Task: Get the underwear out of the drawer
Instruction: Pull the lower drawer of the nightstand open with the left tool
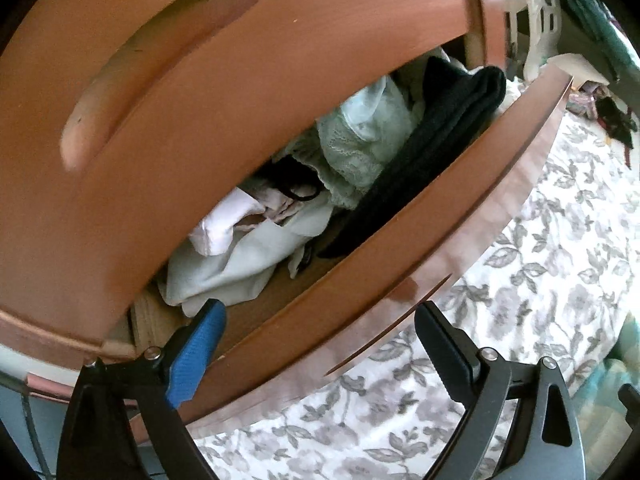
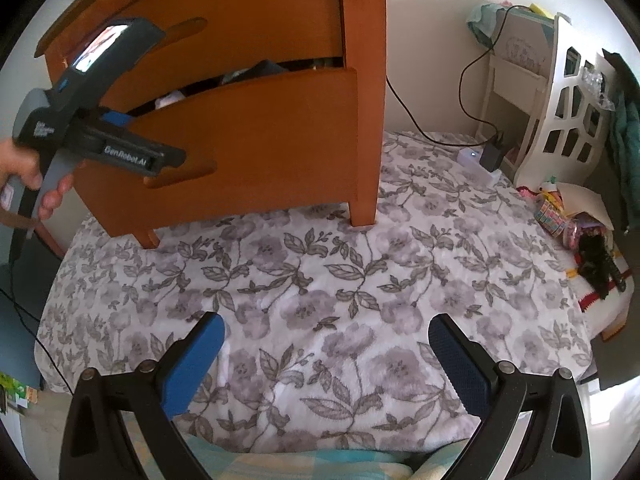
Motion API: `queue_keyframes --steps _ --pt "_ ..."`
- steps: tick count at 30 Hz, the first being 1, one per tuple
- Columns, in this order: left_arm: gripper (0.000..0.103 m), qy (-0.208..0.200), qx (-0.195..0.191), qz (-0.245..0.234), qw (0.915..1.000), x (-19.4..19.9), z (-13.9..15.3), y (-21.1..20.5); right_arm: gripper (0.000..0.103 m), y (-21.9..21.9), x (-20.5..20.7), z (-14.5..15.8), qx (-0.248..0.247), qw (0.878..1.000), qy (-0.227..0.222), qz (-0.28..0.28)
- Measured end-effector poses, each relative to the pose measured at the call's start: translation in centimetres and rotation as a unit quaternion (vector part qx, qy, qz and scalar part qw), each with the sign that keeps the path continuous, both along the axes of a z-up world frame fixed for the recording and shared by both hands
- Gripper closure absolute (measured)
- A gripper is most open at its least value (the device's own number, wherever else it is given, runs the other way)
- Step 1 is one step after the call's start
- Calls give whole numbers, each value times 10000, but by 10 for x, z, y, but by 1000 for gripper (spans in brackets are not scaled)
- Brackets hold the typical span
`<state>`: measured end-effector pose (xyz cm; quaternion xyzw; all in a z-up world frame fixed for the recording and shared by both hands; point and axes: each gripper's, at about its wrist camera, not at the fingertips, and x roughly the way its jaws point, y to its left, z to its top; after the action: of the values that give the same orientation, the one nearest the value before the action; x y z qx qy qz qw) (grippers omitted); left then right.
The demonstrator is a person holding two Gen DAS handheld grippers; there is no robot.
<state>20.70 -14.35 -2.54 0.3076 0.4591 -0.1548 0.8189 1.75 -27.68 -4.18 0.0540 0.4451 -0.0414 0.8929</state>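
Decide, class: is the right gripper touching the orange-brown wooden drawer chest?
Apart. The right wrist view shows the right gripper with jaws open above the grey floral blanket, whose fabric fills the space up to the wooden drawer chest.

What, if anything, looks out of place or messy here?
The clothes in the half-open drawer lie in a jumbled heap, not folded. More oddly, the wooden dresser stands on a flowered blanket. Nothing looks spilled or broken.

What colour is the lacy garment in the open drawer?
Pale mint green, the lacy garment shows best in the left wrist view.
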Motion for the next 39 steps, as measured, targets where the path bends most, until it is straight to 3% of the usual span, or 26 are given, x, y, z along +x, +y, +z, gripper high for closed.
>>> queue_keyframes --steps 19,24,39 --pt "8 177 -633 68 9978 -65 25 13 0 19 -34 32 -117 9996 -224 114" --pt "8 245 -788 61 9966 -79 18 19 0 22 -39 37 -148 9995 -245 137" --pt "7 208 -820 30 9964 -93 17 20 0 27 -47 43 -178 9993 -273 194"
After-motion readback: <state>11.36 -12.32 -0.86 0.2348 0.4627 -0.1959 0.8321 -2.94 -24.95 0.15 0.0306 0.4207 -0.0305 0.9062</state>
